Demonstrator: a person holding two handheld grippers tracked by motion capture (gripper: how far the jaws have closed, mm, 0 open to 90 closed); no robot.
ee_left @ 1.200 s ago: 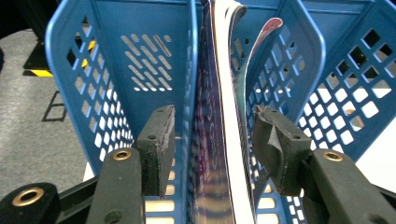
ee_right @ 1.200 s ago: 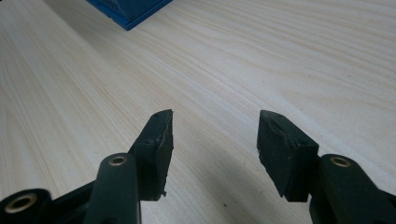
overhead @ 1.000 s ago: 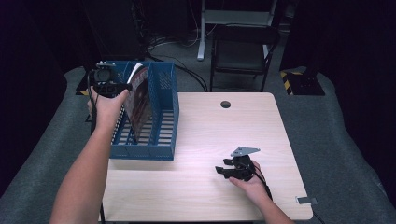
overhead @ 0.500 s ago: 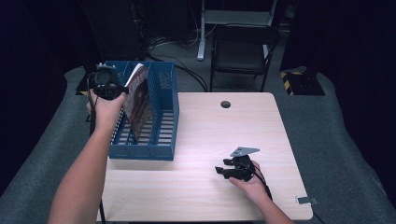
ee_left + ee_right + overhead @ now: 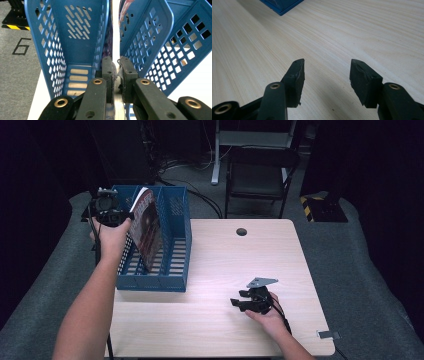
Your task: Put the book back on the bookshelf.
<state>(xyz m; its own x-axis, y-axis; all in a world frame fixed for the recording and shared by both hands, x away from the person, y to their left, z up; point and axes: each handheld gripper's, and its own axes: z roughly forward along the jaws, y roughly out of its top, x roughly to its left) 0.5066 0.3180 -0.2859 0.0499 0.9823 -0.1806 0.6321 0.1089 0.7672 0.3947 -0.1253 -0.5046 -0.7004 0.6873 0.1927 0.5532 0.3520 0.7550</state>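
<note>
The book (image 5: 148, 227) stands tilted in the blue file rack (image 5: 170, 270) at the table's (image 5: 280, 265) left edge, its upper corner pinched between the left gripper's (image 5: 116, 68) jaws, which have just closed on it. Perforated rack walls (image 5: 150, 37) crowd both sides of the book. Well apart, near the table's front, the right gripper (image 5: 327, 72) rests with jaws spread over bare wood. A chair (image 5: 260, 175) stands beyond the table.

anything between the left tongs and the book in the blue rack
No. The left tongs are already shut on the book, pinching its edge above the blue rack. Its lower part stands tilted in the rack's middle slot between two dividers. The right tongs rest open on the table.
</note>
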